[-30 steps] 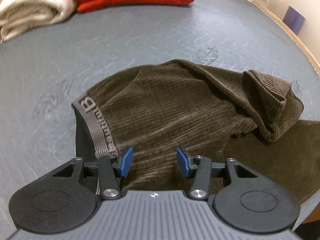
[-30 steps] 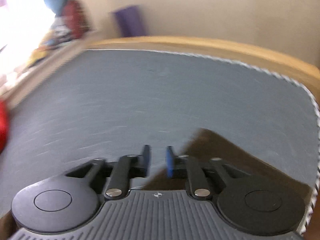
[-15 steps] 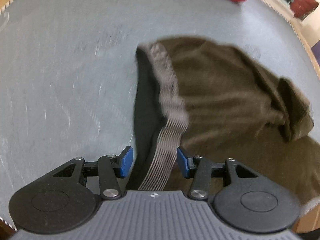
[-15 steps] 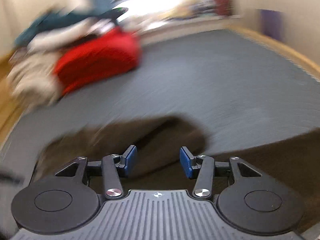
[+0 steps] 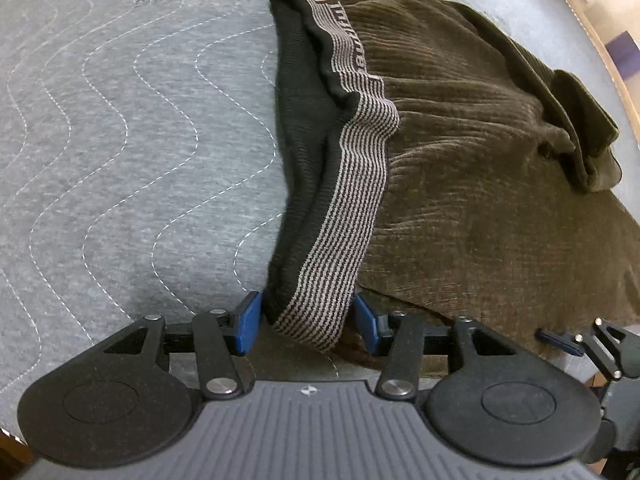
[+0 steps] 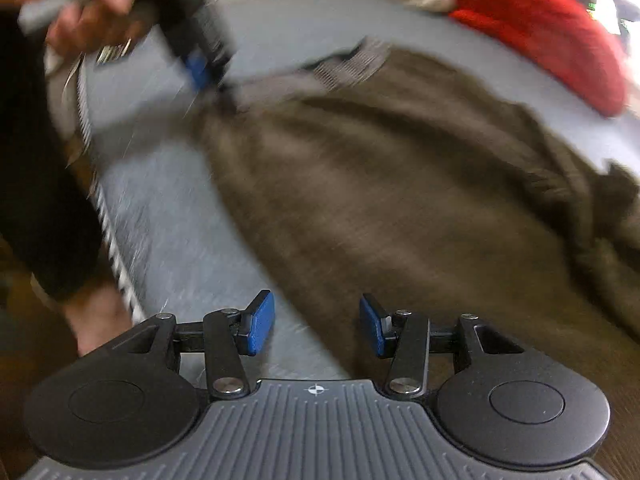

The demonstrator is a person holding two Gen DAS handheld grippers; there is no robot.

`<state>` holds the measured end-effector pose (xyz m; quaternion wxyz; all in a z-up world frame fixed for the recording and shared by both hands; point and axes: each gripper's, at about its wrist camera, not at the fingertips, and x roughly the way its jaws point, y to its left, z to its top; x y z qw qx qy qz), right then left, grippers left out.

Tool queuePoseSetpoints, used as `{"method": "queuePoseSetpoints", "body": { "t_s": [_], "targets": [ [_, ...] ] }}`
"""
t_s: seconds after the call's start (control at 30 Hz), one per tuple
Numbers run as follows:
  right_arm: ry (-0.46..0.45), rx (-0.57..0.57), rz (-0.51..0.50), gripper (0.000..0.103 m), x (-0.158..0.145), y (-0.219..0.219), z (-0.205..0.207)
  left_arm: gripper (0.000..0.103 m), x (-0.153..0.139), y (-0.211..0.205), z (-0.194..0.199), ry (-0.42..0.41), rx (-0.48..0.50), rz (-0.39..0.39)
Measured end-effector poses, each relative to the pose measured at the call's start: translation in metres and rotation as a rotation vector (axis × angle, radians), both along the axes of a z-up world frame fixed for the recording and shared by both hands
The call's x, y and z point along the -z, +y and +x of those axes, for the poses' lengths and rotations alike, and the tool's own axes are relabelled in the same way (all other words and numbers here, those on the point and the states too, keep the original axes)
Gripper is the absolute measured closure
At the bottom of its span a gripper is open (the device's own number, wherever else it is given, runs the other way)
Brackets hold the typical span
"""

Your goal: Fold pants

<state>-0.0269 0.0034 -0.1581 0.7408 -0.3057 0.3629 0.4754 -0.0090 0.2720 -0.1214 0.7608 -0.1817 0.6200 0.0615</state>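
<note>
The left hand-held gripper (image 5: 307,322) is sitting with its blue pads spread wide, the near end of the striped grey-and-black elastic waistband (image 5: 352,168) lying between them but not yet pinched; nothing is being grasped. Just left of that gripper the quilted grey worktop (image 5: 120,140) is lying bare, and ahead and to its right the brown corduroy pants (image 5: 460,168) are spreading out flat, with a bunched fold of leg fabric (image 5: 576,140) far ahead on the right.

To do this step well, the pads should probably be pushed a little further forward so that both layers of the band are sitting fully between them before closing; a shallow bite on stretchy elastic would likely slip once the cloth is lifted.

The right hand-held gripper (image 6: 317,326) is likewise released, its jaws apart and hovering over the near edge of the same pants, worktop under its left pad and corduroy under its right. Its view is motion-blurred, so exact contact cannot be told. Far ahead on the right, a red folded cloth (image 6: 560,32) is lying beyond the pants. This gripper would best take the matching waist corner, keeping the band taut between the two.
</note>
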Motion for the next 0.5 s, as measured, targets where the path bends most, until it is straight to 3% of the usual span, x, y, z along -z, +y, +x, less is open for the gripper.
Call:
{"method": "queuePoseSetpoints", "body": {
  "t_s": [0.1,0.13,0.17,0.27,0.33,0.43,0.5],
  "targets": [
    [-0.036,-0.040,-0.001,0.054,-0.003,0.004,-0.002,0.050,0.005,-0.006,0.005,0.007,0.021,0.022],
    [-0.027,-0.035,0.003,0.061,-0.006,0.005,0.002,0.053,0.007,-0.009,0.007,0.007,0.037,0.034],
    [-0.018,-0.027,0.001,0.080,-0.008,0.005,0.006,0.055,0.008,-0.012,0.008,0.007,0.055,0.047],
    [-0.020,-0.070,-0.004,0.087,-0.009,0.005,0.007,0.064,0.006,-0.021,0.011,-0.002,0.109,0.085],
    [-0.044,-0.111,-0.006,0.090,-0.012,0.003,0.004,0.068,-0.010,-0.021,0.006,-0.041,0.095,0.099],
    [-0.043,-0.168,0.024,0.091,-0.020,0.000,0.001,0.068,-0.041,-0.021,-0.009,-0.123,0.105,0.099],
    [-0.013,-0.159,0.044,0.091,-0.019,-0.004,0.004,0.068,-0.042,-0.025,-0.014,-0.090,0.135,0.102]
  ]
}}
